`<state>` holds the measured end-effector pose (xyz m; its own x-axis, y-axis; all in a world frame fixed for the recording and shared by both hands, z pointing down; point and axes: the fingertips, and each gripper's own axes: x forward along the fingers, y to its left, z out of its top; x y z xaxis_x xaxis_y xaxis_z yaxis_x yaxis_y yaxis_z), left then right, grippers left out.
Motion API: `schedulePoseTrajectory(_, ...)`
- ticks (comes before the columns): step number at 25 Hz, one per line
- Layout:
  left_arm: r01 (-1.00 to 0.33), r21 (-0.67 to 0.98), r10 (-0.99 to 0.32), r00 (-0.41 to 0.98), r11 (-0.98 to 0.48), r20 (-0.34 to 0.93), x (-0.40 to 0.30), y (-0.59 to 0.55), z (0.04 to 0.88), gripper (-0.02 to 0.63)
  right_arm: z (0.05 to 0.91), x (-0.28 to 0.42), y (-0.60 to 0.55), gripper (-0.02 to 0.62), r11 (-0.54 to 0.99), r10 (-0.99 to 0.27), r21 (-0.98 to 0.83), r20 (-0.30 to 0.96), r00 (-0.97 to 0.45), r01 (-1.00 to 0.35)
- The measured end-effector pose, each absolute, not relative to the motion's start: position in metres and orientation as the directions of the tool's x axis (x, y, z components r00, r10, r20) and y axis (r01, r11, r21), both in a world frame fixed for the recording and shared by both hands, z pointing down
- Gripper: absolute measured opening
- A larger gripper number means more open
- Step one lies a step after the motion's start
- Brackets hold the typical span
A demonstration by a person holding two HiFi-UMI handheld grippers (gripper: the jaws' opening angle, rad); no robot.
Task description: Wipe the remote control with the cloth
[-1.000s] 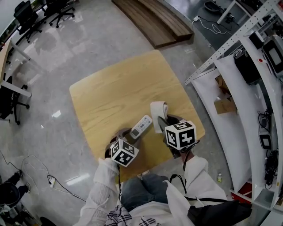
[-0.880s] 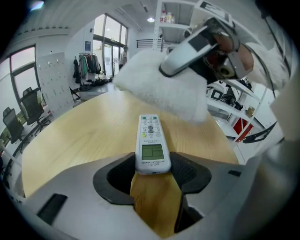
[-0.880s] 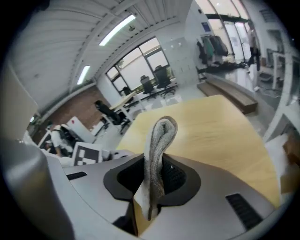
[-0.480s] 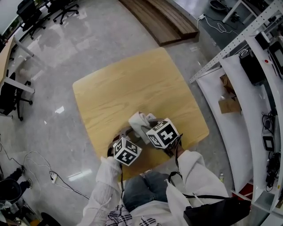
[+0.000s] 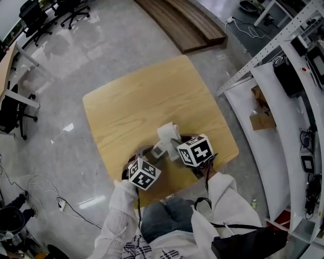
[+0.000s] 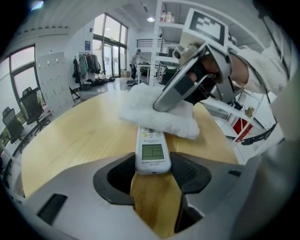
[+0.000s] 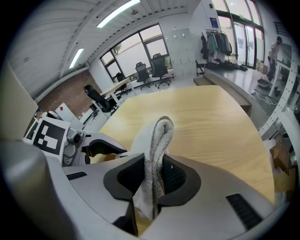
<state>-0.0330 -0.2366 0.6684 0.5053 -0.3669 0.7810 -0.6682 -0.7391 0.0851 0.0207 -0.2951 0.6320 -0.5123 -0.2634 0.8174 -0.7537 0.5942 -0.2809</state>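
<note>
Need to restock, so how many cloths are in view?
1. The cloth is pinched in the jaws of the right gripper, lying over the far end of the remote. No other shows.

A pale wooden counter [image 5: 142, 101] with rounded corners stands on a glossy grey floor [image 5: 101, 45]. Black office chairs [image 5: 30, 15] sit beyond its far left corner — a dark wooden platform [image 5: 182, 25] lies past the far edge. Metal shelving [image 5: 263, 51] lines the right. Tall windows [image 7: 140, 47] and ceiling strip lights [image 7: 117, 11] brighten the room.
</note>
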Motion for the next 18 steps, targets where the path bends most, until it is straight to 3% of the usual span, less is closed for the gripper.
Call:
schedulePoseTrajectory(9,-0.666,0.086,-0.362,0.504,-0.741,0.784,-0.032,-0.237,0.670,0.238,0.617,0.073,-0.318,0.089,0.506,-0.416,-0.150,0.820,-0.393,-0.849)
schedulePoseTrajectory(11,-0.664,0.088,-0.360,0.506,-0.742,0.784,-0.032,-0.237,0.670,0.236,0.598,0.072,-0.320,0.089,0.495,-0.450,-0.188,0.780,-0.435,-0.848)
schedulePoseTrajectory(15,-0.667,0.087,-0.364,0.506,-0.740,0.782,-0.032,-0.237,0.669,0.238,0.575,0.015,-0.291,0.089,0.568,-0.260,-0.484,0.662,-0.703,-0.666)
schedulePoseTrajectory(18,-0.667,0.087,-0.366,0.507,-0.740,0.781,-0.031,-0.237,0.669,0.236,0.592,-0.022,-0.262,0.089,0.628,-0.084,-0.543,0.665,-0.742,-0.557)
